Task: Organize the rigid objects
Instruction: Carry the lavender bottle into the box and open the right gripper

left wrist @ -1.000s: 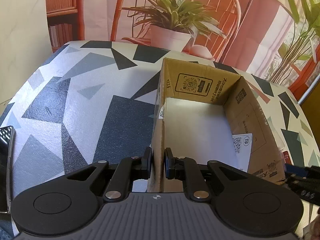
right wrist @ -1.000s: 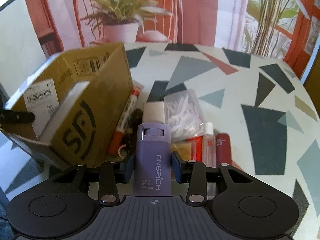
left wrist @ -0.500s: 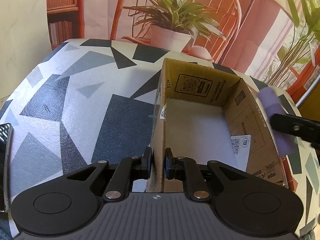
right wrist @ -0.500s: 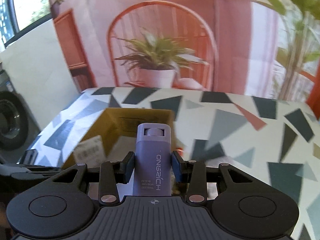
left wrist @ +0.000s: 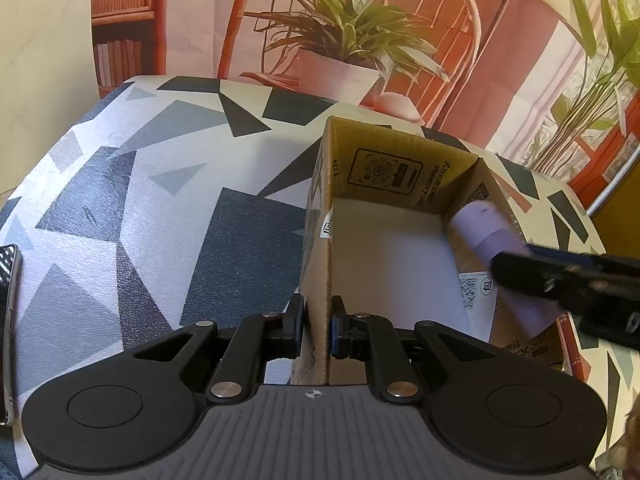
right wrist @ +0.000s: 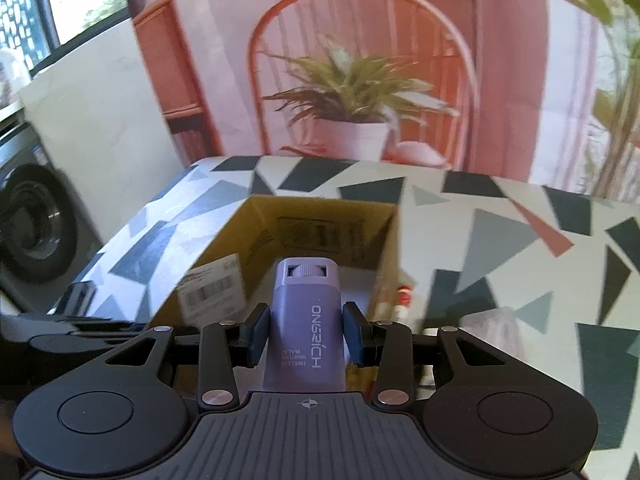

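Note:
An open cardboard box (left wrist: 394, 168) stands on the patterned table, its white floor bare. My left gripper (left wrist: 317, 330) is shut on the box's near left wall, one pad on each side. My right gripper (right wrist: 306, 332) is shut on a lilac stick-shaped container (right wrist: 307, 320) with white lettering. In the left wrist view that lilac container (left wrist: 486, 230) reaches over the box's right wall, with the dark right gripper body behind it. From the right wrist the container's top hangs above the box (right wrist: 320, 224) opening.
A dark phone-like slab (left wrist: 8, 280) lies at the table's left edge. Small red and white items (right wrist: 404, 296) and a clear bag (right wrist: 492, 320) lie on the table right of the box. A chair and potted plant (left wrist: 344, 52) stand behind the table.
My right gripper rose from the pile of small items and swung left with the lilac container, now over the box's right wall. The left gripper and the box kept still.

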Tool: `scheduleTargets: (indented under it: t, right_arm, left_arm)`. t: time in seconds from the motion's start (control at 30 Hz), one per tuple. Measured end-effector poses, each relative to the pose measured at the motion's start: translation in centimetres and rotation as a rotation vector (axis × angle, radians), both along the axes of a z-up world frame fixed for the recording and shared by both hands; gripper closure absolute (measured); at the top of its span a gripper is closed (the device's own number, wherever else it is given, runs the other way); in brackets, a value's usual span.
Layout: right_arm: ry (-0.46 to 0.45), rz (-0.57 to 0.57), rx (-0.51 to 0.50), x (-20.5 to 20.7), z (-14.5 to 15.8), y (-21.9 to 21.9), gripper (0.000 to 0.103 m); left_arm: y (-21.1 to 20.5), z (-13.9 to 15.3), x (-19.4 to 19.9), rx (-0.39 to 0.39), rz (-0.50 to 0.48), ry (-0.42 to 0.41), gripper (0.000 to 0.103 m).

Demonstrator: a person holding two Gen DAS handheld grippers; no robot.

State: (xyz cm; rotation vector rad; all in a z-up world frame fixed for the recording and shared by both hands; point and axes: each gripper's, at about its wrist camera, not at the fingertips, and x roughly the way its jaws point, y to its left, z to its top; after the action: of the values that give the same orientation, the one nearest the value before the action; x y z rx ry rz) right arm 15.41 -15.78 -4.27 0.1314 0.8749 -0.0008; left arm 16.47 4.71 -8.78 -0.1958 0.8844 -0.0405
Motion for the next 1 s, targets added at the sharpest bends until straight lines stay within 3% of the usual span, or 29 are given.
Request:
scheduleTargets:
  t: [0.37, 0.8, 1.0]
  right_arm:
    - [0.061, 0.082, -0.044, 2.1, -3.3, 2.7, 0.066]
    - [0.056, 0.08, -0.05, 2.0, -3.0, 2.6, 0.066]
    - [-0.022, 0.011, -0.038, 0.5, -1.4, 0.7, 0.065]
  left_arm:
    - [0.4, -0.2, 0.2, -0.029, -0.011, 0.0, 0.088]
    - [0.5, -0.2, 0.1, -0.034, -0.011, -0.002, 0.088]
    - [0.3, -0.2, 0.1, -0.013, -0.016, -0.005, 0.088]
